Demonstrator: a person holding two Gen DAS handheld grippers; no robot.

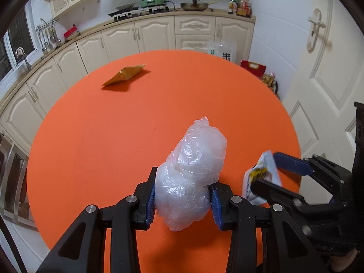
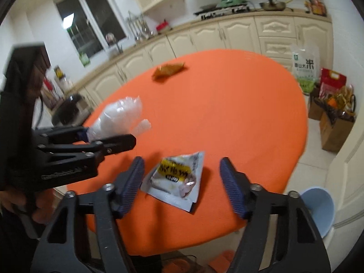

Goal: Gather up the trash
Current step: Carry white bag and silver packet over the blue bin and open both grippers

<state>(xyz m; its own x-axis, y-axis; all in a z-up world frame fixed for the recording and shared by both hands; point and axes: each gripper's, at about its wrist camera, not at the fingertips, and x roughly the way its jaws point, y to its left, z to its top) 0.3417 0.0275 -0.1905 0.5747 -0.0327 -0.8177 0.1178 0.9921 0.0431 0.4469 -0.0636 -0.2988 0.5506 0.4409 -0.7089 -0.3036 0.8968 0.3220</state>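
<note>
The left claw [image 1: 182, 201] is clenched on a crumpled, translucent white plastic bag [image 1: 193, 170]; its blue ribbed pads press into the bag's lower bulge from both sides, and the rest of the bag billows out ahead of the fingertips over the round orange bench [image 1: 136, 125]. The bag looks very light and soft, and it yields where the pads squeeze it. Such film is slippery, so a hold across the bunched middle, as here, seems safer than one on a loose edge.

The right claw [image 2: 182, 182] stands released. Its two blue pads are spread apart and touch nothing, and between them, on the bench, lies a flat white foil snack wrapper with yellow and black print [image 2: 176, 179]. This wrapper sits near the bench edge closest to the person. It also appears light and thin, fairly limp, with a glossy surface that may slide under the pads. Because it lies flat, the raised, puckered middle or a lifted corner is probably the best place to pinch; a straight press downward could simply skate it along the bench.

Far across the bench from the wrapper, near the opposite edge, rests a crumpled golden-brown wrapper [image 1: 124, 76], not yet collected. Beyond the bench edge to the right of the white wrapper, a pale blue plastic bin [image 2: 318, 209] stands on the floor, a likely place for the trash.
</note>
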